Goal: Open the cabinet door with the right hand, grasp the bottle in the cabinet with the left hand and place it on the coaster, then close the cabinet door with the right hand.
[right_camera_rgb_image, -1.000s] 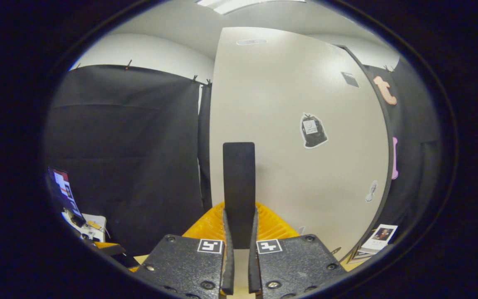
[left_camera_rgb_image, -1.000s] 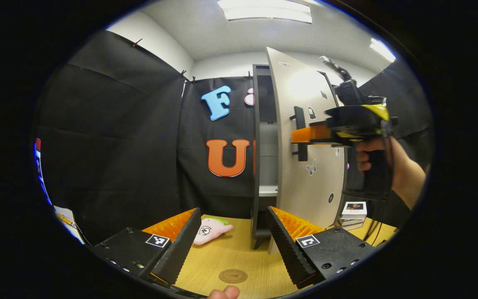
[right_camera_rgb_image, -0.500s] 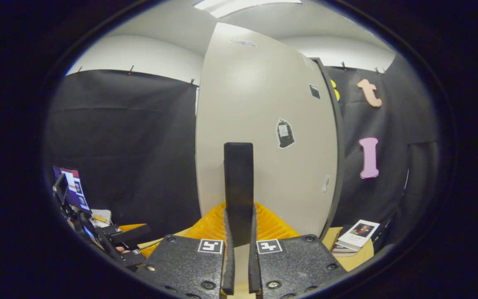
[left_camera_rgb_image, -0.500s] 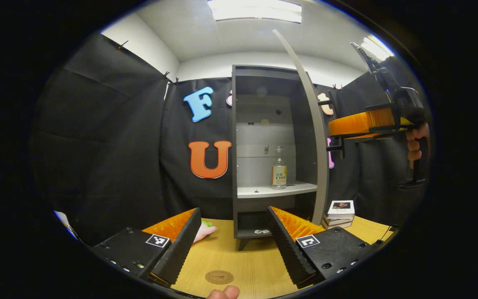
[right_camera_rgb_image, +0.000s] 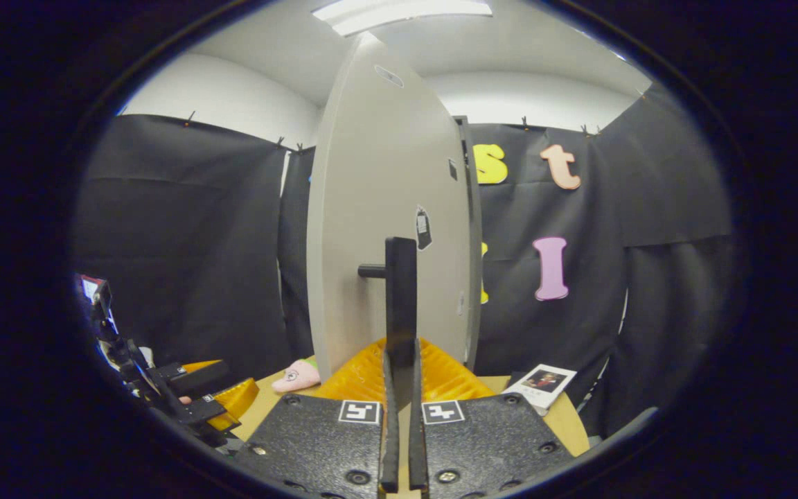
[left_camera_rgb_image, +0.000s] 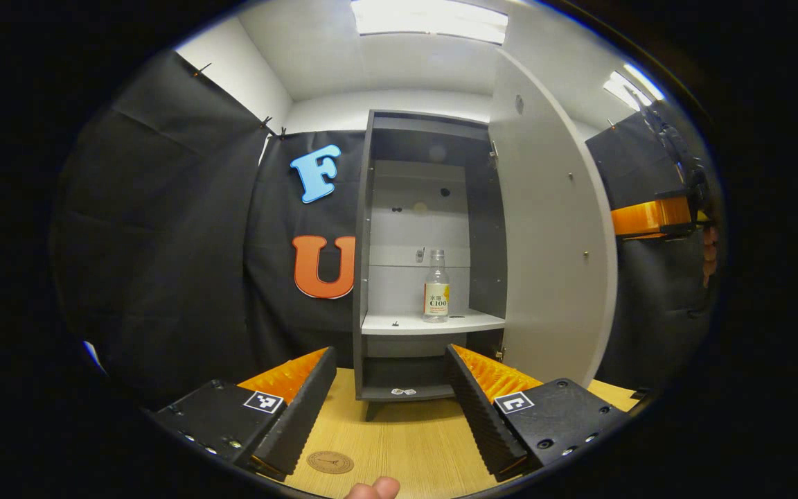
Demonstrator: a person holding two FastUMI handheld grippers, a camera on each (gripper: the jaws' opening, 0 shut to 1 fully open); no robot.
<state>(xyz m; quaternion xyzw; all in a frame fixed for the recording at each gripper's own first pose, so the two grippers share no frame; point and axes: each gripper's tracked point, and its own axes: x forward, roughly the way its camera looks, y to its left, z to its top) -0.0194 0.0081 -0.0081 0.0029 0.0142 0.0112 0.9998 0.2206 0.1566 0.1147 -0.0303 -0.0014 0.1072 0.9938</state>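
In the left gripper view the grey cabinet (left_camera_rgb_image: 364, 229) stands wide open, its pale door (left_camera_rgb_image: 544, 242) swung out to the right. A clear bottle (left_camera_rgb_image: 436, 287) with a yellow label stands upright on the middle shelf. The round brown coaster (left_camera_rgb_image: 330, 461) lies on the wooden table near my left gripper (left_camera_rgb_image: 388, 388), which is open and holds nothing. My right gripper (right_camera_rgb_image: 400, 388) is shut on the door's black handle (right_camera_rgb_image: 400, 305); its orange fingers (left_camera_rgb_image: 645, 216) show past the door's edge in the left gripper view.
A pink plush toy (right_camera_rgb_image: 295, 375) lies on the wooden table (left_camera_rgb_image: 413, 443) left of the door. A booklet (right_camera_rgb_image: 543, 382) rests on the table's right side. The left gripper (right_camera_rgb_image: 184, 395) shows low at the left in the right gripper view.
The door has swung from nearly edge-on to wide open, pulled by my right gripper. The cabinet's inside and the bottle came into full sight. The left gripper stayed open.
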